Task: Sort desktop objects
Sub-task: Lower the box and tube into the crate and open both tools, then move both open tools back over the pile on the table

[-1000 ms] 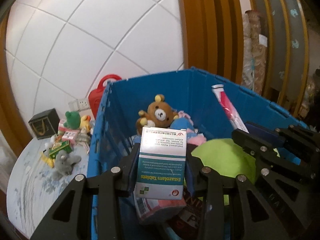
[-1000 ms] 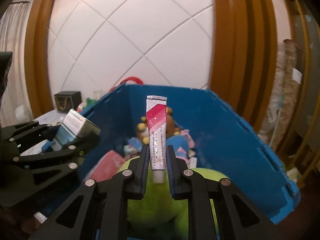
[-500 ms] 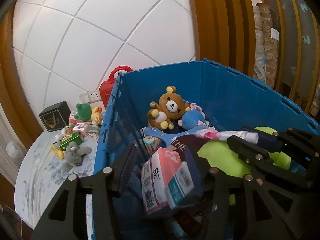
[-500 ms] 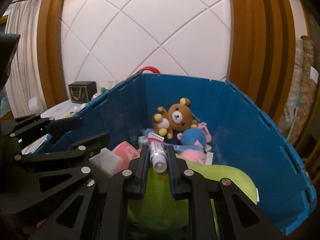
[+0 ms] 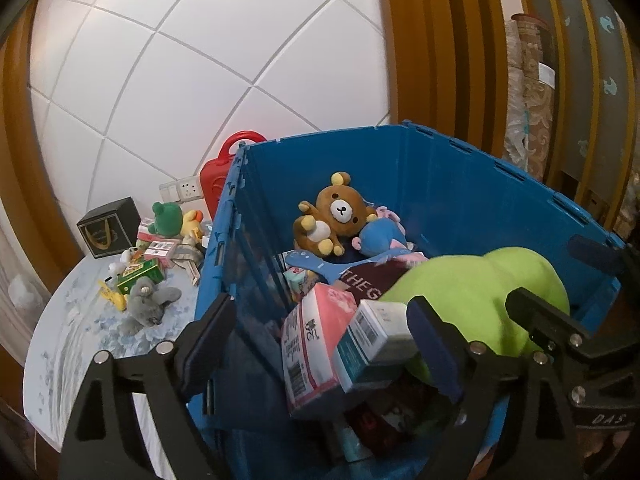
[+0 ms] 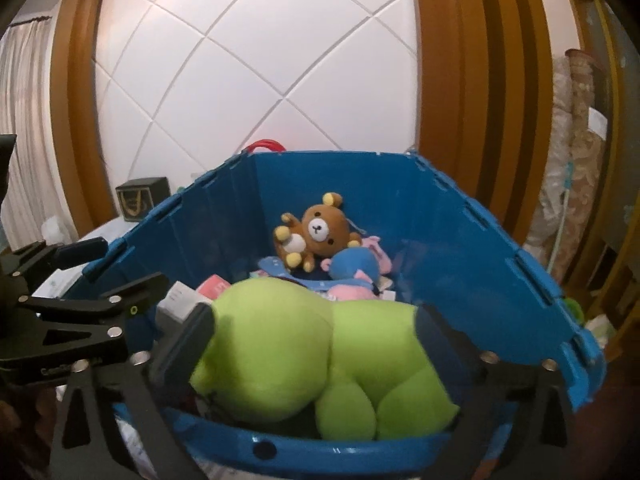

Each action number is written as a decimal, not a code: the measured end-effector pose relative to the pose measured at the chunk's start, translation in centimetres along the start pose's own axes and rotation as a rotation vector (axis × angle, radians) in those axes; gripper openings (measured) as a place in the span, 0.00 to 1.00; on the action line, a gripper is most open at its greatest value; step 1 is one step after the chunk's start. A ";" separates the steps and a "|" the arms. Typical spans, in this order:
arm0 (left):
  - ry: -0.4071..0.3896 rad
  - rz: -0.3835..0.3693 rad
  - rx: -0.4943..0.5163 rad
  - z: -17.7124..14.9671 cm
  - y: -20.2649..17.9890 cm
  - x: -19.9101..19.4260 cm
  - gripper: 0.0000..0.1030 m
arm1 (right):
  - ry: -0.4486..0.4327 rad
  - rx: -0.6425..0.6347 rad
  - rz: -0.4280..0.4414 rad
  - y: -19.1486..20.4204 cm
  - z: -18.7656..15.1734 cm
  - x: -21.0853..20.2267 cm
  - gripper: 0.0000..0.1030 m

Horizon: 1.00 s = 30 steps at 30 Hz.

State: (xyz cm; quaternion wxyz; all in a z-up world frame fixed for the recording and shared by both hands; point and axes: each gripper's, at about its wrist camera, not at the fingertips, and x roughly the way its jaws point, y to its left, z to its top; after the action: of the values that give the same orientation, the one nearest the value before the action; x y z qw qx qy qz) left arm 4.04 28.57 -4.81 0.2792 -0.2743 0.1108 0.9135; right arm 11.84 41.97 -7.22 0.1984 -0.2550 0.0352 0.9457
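Both grippers hang over the blue crate (image 5: 460, 208) with their jaws spread wide, having just been opening. The left gripper (image 5: 320, 340) has nothing pressed between its fingers, though the white-and-teal medicine box (image 5: 372, 344) lies tilted just inside its right finger, propped on the pink carton (image 5: 316, 340) – released, as I judge it, but not settled. The right gripper (image 6: 312, 340) straddles the lime-green plush (image 6: 304, 352) without squeezing it; the striped tube is nowhere to be seen in either view, so it has probably slipped under the plush or behind it. In the crate's far corner, at 12 o'clock from the plush, the brown bear plush (image 6: 316, 232) leans on the blue plush (image 6: 354, 266). More things wait on the worktop (image 5: 76, 344) at 9 o'clock from the crate: the grey plush (image 5: 148, 306), the green box (image 5: 140, 276) and the green frog plush (image 5: 166, 218). The chief risk is in the withdrawal – the left gripper's right finger sits so close to the medicine box that a careless pull could catch it and drag it up and over the near wall. Likewise the right gripper's fingers flank the soft plush, and its pile could snag on them and lift with them. The heap is loose, so a nudge may topple the carton.
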 end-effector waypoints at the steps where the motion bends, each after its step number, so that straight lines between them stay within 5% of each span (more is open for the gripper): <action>1: -0.003 0.000 0.001 -0.1 0.0 -0.3 0.88 | 0.001 -0.001 0.000 0.0 -0.1 -0.2 1.00; 18: -0.052 0.039 -0.023 -0.8 1.7 -3.7 0.90 | -0.023 -0.018 0.000 1.7 0.5 -1.6 1.00; 30: -0.103 0.030 -0.089 -2.0 11.1 -5.8 0.90 | -0.058 -0.060 -0.033 10.1 2.9 -2.8 1.00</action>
State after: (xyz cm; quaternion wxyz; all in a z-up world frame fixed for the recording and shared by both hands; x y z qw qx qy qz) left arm 2.61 16.17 -2.68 0.2582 -0.2375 0.0599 0.9345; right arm 8.74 32.15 -3.70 0.2073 -0.2339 -0.0032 0.9499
